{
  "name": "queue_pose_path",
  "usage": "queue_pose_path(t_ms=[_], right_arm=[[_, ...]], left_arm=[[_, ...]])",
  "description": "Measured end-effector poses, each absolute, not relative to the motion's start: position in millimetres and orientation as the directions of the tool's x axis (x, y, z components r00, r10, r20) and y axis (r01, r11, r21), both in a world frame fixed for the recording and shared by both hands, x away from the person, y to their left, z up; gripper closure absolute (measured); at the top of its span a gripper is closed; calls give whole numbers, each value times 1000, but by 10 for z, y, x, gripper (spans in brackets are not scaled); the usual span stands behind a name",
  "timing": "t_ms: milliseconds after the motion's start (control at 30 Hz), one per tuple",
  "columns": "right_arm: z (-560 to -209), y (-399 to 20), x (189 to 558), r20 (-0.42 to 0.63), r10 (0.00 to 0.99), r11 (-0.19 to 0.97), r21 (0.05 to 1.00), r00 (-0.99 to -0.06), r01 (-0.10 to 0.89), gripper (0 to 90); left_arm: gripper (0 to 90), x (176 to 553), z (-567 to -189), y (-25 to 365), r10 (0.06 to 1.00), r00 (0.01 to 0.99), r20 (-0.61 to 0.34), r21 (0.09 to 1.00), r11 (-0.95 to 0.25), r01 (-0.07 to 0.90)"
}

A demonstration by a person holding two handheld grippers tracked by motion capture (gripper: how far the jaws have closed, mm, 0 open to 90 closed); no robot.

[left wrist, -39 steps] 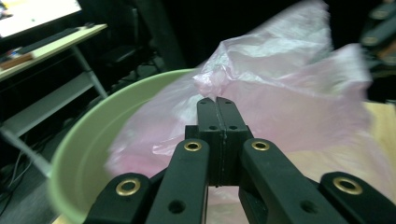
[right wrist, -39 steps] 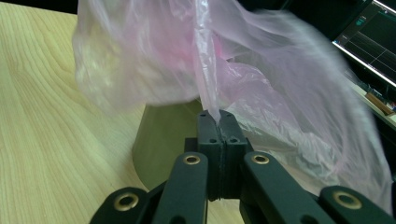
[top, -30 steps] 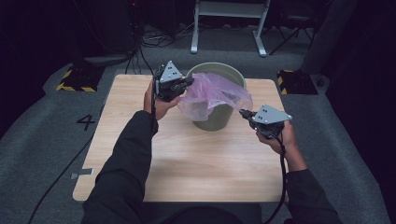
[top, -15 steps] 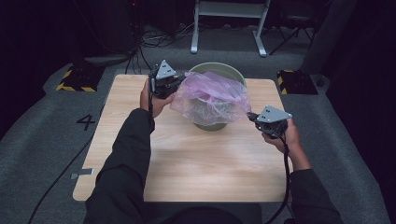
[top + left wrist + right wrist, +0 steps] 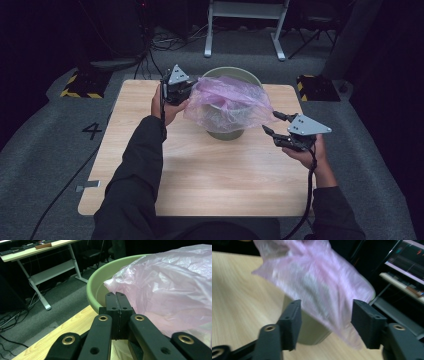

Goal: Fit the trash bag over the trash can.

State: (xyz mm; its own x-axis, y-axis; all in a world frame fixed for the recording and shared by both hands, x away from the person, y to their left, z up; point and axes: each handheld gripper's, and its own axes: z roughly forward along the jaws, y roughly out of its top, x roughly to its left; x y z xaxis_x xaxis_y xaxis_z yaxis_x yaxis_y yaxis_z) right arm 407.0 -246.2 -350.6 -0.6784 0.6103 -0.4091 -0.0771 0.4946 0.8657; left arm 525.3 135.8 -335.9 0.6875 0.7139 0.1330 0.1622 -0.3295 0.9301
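Note:
A pale green bucket point(image 5: 227, 132) stands at the far middle of the wooden table point(image 5: 200, 175), with a thin pink plastic bag point(image 5: 225, 100) draped over its mouth. My left gripper point(image 5: 192, 90) is at the bucket's left rim, shut on the bag's edge. In the left gripper view its jaws point(image 5: 116, 296) meet where the bag point(image 5: 162, 285) reaches the green rim point(image 5: 100, 285). My right gripper point(image 5: 270, 121) is just right of the bucket. Its jaws have just been opening. In the right gripper view point(image 5: 327, 307) the bag point(image 5: 312, 272) hangs loose beyond them over the bucket point(image 5: 309, 330), touching neither pad.
A white desk frame point(image 5: 245, 25) and cables lie on the floor behind the table. Yellow-and-black striped blocks point(image 5: 80, 85) point(image 5: 317, 87) sit off the two far corners. The near half of the tabletop is bare wood.
The bag has been spread wider over the bucket's mouth. My right gripper has opened, let go of the bag's right edge and drawn slightly away. My left gripper has sunk toward the rim.

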Motion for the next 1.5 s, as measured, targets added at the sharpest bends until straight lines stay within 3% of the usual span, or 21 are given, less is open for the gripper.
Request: queue_pose_path(t_ms=[167, 467, 500, 533, 567, 633, 767, 833, 967, 1200, 1500], right_arm=[[-3423, -2429, 4027, -413, 618, 473, 875, -669, -103, 366], [-3341, -2170, 4450, -411, 649, 536, 844, -640, 1, 335], [-3343, -2144, 4484, -408, 647, 543, 840, -644, 12, 363], [-3353, -2101, 4537, -413, 645, 562, 827, -643, 32, 498], [-3353, -2101, 4537, -413, 645, 562, 827, -643, 32, 498], [-3364, -2082, 4581, -410, 641, 571, 820, -649, 45, 612], [-3393, -2070, 4637, -425, 637, 597, 800, -643, 62, 792], [-3393, -2092, 4646, -418, 648, 586, 808, -637, 66, 843], [-3363, -2151, 4668, -394, 674, 557, 827, -625, 80, 894], [-3290, -2191, 4712, -374, 703, 535, 839, -605, 103, 900], [-3270, -2171, 4765, -370, 710, 538, 834, -599, 123, 900]], left_arm=[[899, 5249, -3357, 1355, 705, 697, 132, 927, -336, 164], [854, 5260, -3371, 1362, 697, 706, 125, 924, -340, 173], [835, 5257, -3370, 1363, 696, 707, 124, 923, -342, 175], [792, 5245, -3363, 1371, 697, 706, 126, 922, -345, 176], [757, 5245, -3363, 1371, 697, 706, 126, 922, -345, 176], [724, 5226, -3354, 1395, 700, 704, 120, 923, -340, 182], [418, 5154, -3332, 1480, 714, 695, 83, 927, -311, 210], [342, 5082, -3313, 1539, 713, 697, 83, 932, -303, 199], [250, 4916, -3251, 1684, 722, 688, 72, 948, -264, 179], [215, 4542, -3176, 1914, 670, 739, 77, 967, -230, 108], [166, 4215, -3311, 1761, 586, 798, 140, 959, -281, 38]])
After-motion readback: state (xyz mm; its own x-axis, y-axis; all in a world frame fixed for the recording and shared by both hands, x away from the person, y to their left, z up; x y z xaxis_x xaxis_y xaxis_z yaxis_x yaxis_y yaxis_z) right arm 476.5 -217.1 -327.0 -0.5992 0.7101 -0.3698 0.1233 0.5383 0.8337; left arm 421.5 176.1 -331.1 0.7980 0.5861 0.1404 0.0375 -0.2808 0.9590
